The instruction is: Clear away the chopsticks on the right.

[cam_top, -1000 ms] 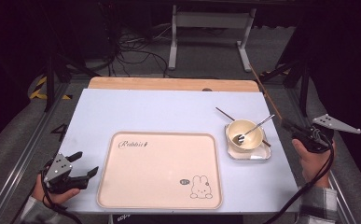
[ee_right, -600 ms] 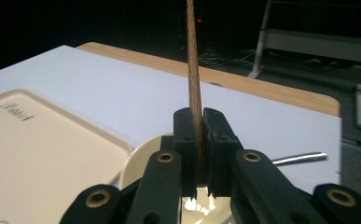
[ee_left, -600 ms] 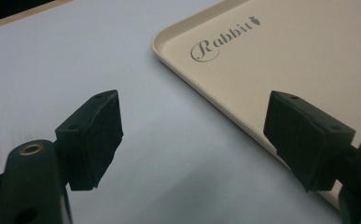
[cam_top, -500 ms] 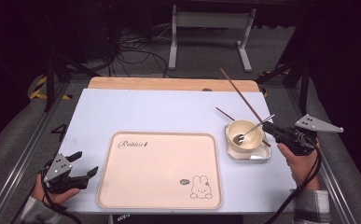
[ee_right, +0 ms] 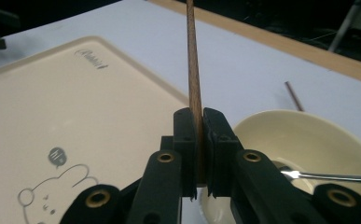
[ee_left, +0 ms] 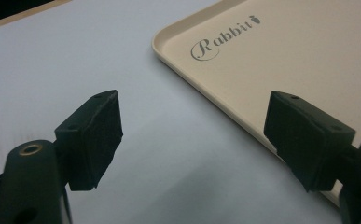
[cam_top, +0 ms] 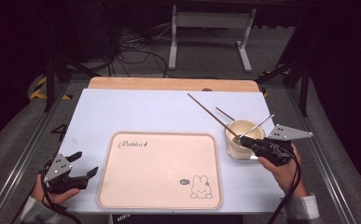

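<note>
My right gripper (cam_top: 244,142) is shut on a long brown chopstick (cam_top: 211,113) that slants up and to the left across the cream bowl (cam_top: 249,128). In the right gripper view the chopstick (ee_right: 191,65) rises straight between the closed jaws (ee_right: 196,117), with the bowl (ee_right: 308,133) just to their right. A metal spoon (cam_top: 260,124) leans in the bowl, and its handle (ee_right: 329,177) points right. A second chopstick (cam_top: 225,113) lies behind the bowl. My left gripper (cam_top: 78,169) rests open at the table's front left, beside the beige rabbit tray (cam_top: 122,186); nothing is between its jaws (ee_left: 192,135).
The beige tray (ee_left: 285,42) marked "Rabbit" lies in the middle of the white mat (cam_top: 136,109). A wooden strip (cam_top: 169,84) runs along the table's far edge. Metal rails edge both sides. A stand and cables sit on the dark floor beyond.
My right gripper has moved left with the chopstick, from right of the bowl to its front rim; the stick now crosses the bowl. The left gripper has stayed put.
</note>
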The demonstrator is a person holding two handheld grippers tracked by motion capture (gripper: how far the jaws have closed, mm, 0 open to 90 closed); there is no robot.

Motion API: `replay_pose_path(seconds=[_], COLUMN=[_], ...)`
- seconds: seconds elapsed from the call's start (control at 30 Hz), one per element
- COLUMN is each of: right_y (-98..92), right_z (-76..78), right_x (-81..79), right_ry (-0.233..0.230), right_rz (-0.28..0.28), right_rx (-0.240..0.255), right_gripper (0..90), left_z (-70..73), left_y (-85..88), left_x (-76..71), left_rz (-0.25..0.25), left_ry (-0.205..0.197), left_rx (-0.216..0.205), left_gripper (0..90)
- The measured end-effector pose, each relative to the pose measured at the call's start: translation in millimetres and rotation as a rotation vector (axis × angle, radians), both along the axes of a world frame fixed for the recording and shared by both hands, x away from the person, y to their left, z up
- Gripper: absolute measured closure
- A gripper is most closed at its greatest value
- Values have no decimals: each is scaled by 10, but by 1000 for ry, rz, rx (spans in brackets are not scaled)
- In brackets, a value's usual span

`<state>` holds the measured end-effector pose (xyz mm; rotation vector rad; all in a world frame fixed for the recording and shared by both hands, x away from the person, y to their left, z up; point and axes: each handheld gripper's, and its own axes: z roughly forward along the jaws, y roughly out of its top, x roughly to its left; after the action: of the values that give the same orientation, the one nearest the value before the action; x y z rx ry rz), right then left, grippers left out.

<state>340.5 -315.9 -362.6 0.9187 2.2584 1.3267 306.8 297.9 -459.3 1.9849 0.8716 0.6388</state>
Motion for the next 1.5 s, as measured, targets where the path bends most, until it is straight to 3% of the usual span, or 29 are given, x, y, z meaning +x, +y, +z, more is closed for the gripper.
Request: replay_pose_path(seconds=[0.27, 0.63, 1.17, 1.5], right_y=[275, 582, 745, 762], right_z=[-250, -501, -717, -752], right_x=[-89, -119, -76, -71], right_ry=[66, 129, 180, 196], right_rz=[88, 168, 190, 190], right_rx=[-66, -155, -200, -217], right_gripper=[851, 851, 849, 825], left_z=[2, -7, -13, -7], left_y=[-1, -5, -4, -7], left_x=[-4, 1, 5, 2], left_rz=[4, 3, 6, 3], left_ry=[-1, 6, 12, 13], left_rx=[3, 2, 1, 9], left_gripper=[202, 202, 196, 196])
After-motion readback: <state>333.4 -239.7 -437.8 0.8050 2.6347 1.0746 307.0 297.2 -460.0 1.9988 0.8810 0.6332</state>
